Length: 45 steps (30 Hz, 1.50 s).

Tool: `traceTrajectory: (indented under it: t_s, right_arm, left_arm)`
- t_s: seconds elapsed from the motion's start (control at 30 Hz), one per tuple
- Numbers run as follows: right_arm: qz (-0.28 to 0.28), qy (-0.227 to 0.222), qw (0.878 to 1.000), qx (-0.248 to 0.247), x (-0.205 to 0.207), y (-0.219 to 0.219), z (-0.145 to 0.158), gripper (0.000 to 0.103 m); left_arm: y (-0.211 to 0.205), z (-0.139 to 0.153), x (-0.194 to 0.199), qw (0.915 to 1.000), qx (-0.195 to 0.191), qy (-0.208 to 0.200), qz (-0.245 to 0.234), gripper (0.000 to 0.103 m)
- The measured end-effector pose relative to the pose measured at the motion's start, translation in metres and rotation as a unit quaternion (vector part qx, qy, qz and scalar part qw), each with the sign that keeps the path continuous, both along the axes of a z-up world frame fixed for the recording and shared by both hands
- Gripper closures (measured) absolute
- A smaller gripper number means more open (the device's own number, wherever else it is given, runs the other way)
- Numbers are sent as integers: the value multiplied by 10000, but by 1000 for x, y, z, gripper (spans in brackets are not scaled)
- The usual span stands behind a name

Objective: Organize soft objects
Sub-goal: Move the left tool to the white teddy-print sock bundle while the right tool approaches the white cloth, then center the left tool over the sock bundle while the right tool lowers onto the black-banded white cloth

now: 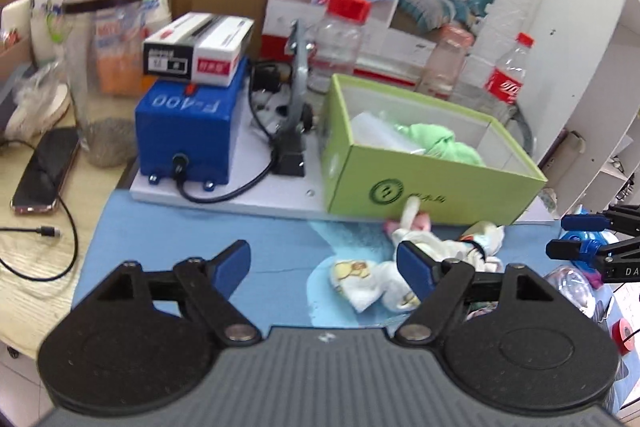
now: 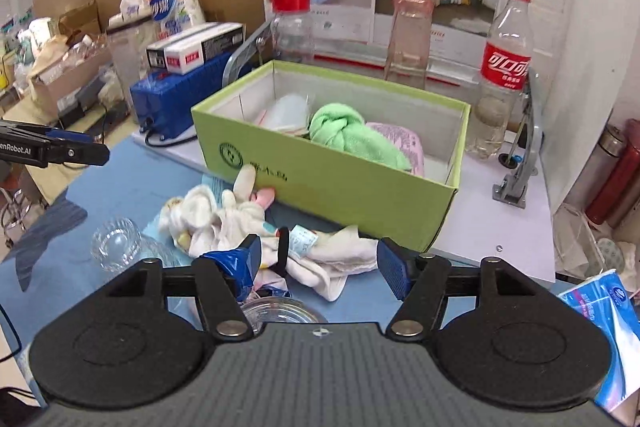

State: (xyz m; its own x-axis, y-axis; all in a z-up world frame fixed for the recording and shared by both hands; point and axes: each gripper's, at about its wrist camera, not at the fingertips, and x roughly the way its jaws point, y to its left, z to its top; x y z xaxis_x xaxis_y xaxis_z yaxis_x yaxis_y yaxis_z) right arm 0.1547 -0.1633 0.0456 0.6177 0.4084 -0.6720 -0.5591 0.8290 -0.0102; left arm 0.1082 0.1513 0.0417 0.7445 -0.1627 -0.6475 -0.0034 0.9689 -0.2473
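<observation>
A green cardboard box (image 1: 432, 193) (image 2: 360, 197) stands on the blue mat and holds a green cloth (image 1: 440, 143) (image 2: 352, 133), a pink cloth (image 2: 404, 143) and a white plastic bag (image 2: 286, 111). A heap of small white socks (image 1: 368, 281) (image 2: 224, 215) lies on the mat in front of the box. My left gripper (image 1: 324, 263) is open and empty, left of the socks. My right gripper (image 2: 318, 259) is open, its fingers on either side of a white sock (image 2: 340, 263). It also shows at the right edge of the left wrist view (image 1: 576, 237).
A blue F-400 machine (image 1: 188, 131) (image 2: 176, 95) stands left of the box, small boxes on top. Bottles (image 2: 504, 67) and a pink cup (image 2: 410, 35) stand behind the box. A phone (image 1: 46, 171) lies at left. Clear glass dishes (image 2: 116, 243) lie by the socks.
</observation>
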Motion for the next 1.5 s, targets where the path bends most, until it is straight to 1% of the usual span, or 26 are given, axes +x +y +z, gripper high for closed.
traceTrajectory:
  t_s: [0.07, 0.1, 0.17, 0.2, 0.23, 0.3, 0.33, 0.4, 0.5, 0.53, 0.57, 0.63, 0.67, 0.7, 0.8, 0.9, 0.93, 1.0, 1.03, 1.13, 1.2, 1.27, 1.33, 1.37, 1.43, 1.5]
  right_arm:
    - [122, 10, 9999, -40, 7, 9, 0, 53]
    - [181, 20, 9998, -49, 10, 13, 0, 52]
    - [267, 36, 9996, -80, 17, 21, -1, 52]
    - [293, 37, 9995, -116, 19, 23, -3, 52]
    - [307, 40, 9994, -158, 21, 25, -5, 52]
    - [313, 69, 9993, -209, 25, 27, -10, 51]
    - [307, 111, 9992, -217, 27, 26, -13, 51]
    - [266, 185, 9992, -221, 28, 22, -18, 51]
    - [144, 202, 9995, -177, 29, 12, -20, 51]
    - [78, 206, 9997, -130, 30, 8, -20, 51]
    - [14, 211, 9998, -69, 31, 4, -20, 51]
    - [-136, 249, 9995, 129, 35, -6, -19, 50]
    - [-211, 280, 9991, 245, 36, -11, -19, 50]
    - [-301, 336, 9982, 398, 38, -17, -19, 50]
    - [-461, 526, 9949, 720, 41, -32, -22, 50]
    - [-536, 589, 9946, 660, 41, -37, -27, 50]
    - [-544, 605, 9948, 611, 42, -38, -29, 50]
    - [-534, 648, 9950, 545, 43, -36, -31, 50]
    - [-491, 677, 9952, 513, 44, -35, -32, 49]
    - [-216, 733, 9969, 202, 50, -13, -31, 49]
    - [176, 620, 9978, -145, 52, 15, -28, 49]
    - [654, 569, 9952, -463, 52, 46, -26, 49]
    - [1183, 530, 9887, -750, 51, 74, -27, 49]
    - [1270, 558, 9861, -913, 54, 84, -30, 49]
    - [1159, 665, 9837, -1203, 67, 94, -38, 49]
    - [927, 993, 9818, -1328, 84, 90, -49, 49]
  left_arm:
    - [-1, -1, 9, 9998, 129, 111, -107, 24]
    - [-4, -1, 14, 9993, 214, 177, -267, 24]
    - [-13, -2, 29, 9961, 262, 327, -782, 24]
    - [-19, -4, 38, 9922, 246, 462, -1128, 24]
    - [-25, -6, 46, 9874, 226, 596, -1448, 24]
    - [-40, -14, 67, 9703, 216, 907, -2233, 24]
    - [-43, -17, 76, 9650, 227, 1001, -2411, 24]
    - [-49, -24, 95, 9550, 237, 1208, -2697, 24]
    - [-57, -40, 120, 9394, 261, 1676, -2979, 24]
    - [-59, -45, 125, 9358, 309, 1754, -3041, 24]
    - [-61, -50, 129, 9352, 374, 1815, -3018, 24]
    - [-61, -58, 135, 9396, 496, 1895, -2808, 21]
    - [-58, -58, 135, 9420, 402, 1878, -2751, 21]
    - [-52, -59, 134, 9466, 293, 1873, -2610, 21]
    - [-31, -57, 125, 9614, 371, 1723, -2112, 20]
    - [2, -58, 120, 9733, 339, 1702, -1504, 17]
    - [12, -58, 117, 9761, 323, 1700, -1313, 11]
    - [26, -58, 110, 9797, 423, 1701, -968, 9]
    - [32, -56, 106, 9814, 393, 1671, -858, 8]
    - [40, -45, 92, 9872, -45, 1439, -692, 7]
    - [38, -35, 82, 9905, -320, 1169, -643, 1]
    - [34, -29, 73, 9917, -397, 1015, -678, 1]
    - [29, -23, 68, 9925, -372, 927, -708, 1]
    - [26, -23, 66, 9927, -331, 914, -715, 1]
    - [23, -24, 64, 9927, -276, 948, -695, 1]
    - [27, -27, 62, 9921, -309, 997, -696, 1]
